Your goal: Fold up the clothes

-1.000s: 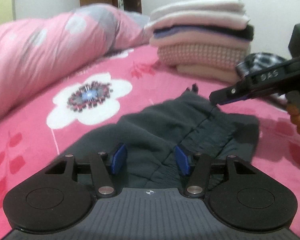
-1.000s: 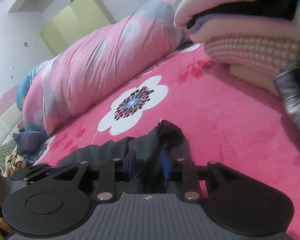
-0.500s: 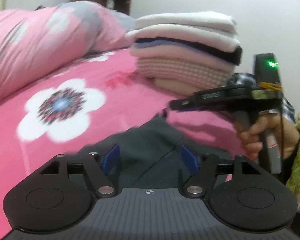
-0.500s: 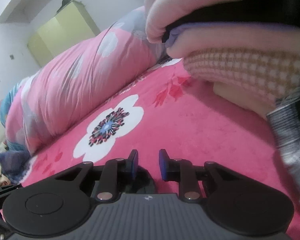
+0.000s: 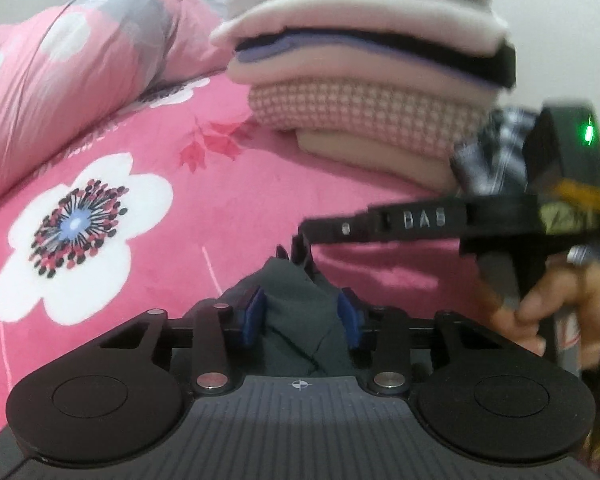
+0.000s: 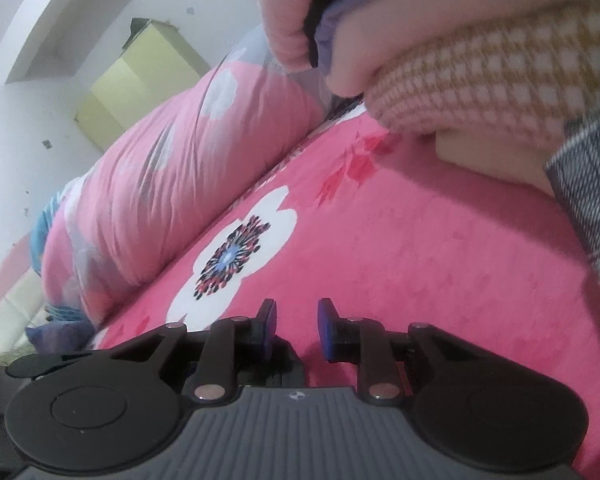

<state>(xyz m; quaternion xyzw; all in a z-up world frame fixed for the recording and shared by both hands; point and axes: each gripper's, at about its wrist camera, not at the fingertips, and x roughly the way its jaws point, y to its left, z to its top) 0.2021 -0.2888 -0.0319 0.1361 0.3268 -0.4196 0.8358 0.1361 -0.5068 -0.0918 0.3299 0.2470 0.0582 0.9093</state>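
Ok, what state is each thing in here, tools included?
left tool: jaws closing, cloth between them.
right tool: jaws apart, nothing seen between them.
dark grey garment: bunched up, caught in the left tool.
stack of clothes: folded and piled.
plaid garment: crumpled, not folded, beside the stack.
quilt: rolled up.

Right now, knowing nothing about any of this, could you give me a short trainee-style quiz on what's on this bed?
1. True or false: the folded stack rests on the bed.
2. What colour is the crumpled garment?
3. What lies right beside the stack? A: a plaid cloth. B: a book. C: a shoe.
Key: 1 true; 2 dark grey; 3 A.
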